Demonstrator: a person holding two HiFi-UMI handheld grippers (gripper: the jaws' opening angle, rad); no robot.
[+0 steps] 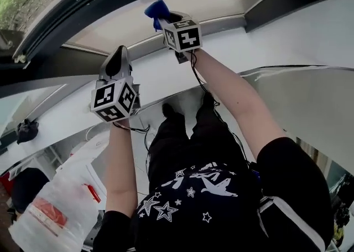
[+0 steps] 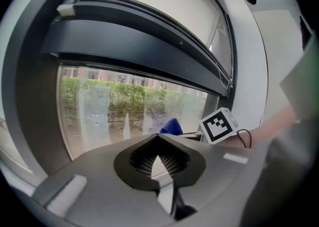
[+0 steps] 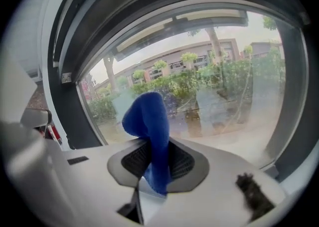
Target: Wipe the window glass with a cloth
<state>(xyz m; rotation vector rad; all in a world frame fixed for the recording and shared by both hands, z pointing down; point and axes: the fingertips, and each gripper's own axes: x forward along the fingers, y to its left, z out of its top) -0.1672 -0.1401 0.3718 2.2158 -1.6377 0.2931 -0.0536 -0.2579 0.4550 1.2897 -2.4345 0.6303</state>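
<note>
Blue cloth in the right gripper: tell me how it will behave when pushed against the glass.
Probably floppy: the blue cloth curls over above the right gripper, whose jaws are shut on it. Likely light, since a narrow pinch holds it up. Pushed on the window glass, it would likely crumple and conform rather than stay stiff.
</note>
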